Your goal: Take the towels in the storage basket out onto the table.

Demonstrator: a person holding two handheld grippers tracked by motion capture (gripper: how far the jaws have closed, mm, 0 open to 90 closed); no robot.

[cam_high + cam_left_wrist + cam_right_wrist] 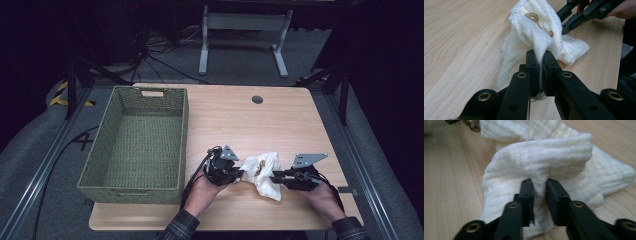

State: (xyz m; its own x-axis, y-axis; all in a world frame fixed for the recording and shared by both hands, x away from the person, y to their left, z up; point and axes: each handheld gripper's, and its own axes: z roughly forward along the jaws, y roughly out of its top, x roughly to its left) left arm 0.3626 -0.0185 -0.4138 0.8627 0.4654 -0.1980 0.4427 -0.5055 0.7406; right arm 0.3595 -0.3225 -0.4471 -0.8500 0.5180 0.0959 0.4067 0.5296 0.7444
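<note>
The tabletop (225,115) is light wood with wavy brown lines in it. Its corners are round. A small dark round hole (257,99) sits near the far edge.

A big green woven basket (102,150) stands on the left part of the tabletop. It has a handle slot cut in its far wall.

To the right of the basket, near the front edge of the tabletop, lies a white cloth (264,172). It is crumpled and soft, with thin ribbed lines and some brown marks on it. Its lower part rests on the wood.

The left gripper (239,175) is between the basket and the cloth. Its jaws are squeezed tight on a pinched-up fold of the cloth (539,53). The right gripper (274,176) is on the other side of the cloth from the basket. Its jaws have a bunched fold of the cloth (540,187) between them and press on it from both sides.

Behind the tabletop, far past the basket, the floor (240,55) is grey. White legs of another table (205,42) stand there. Black cables (160,55) lie on the floor behind the basket. The room around is dark.
</note>
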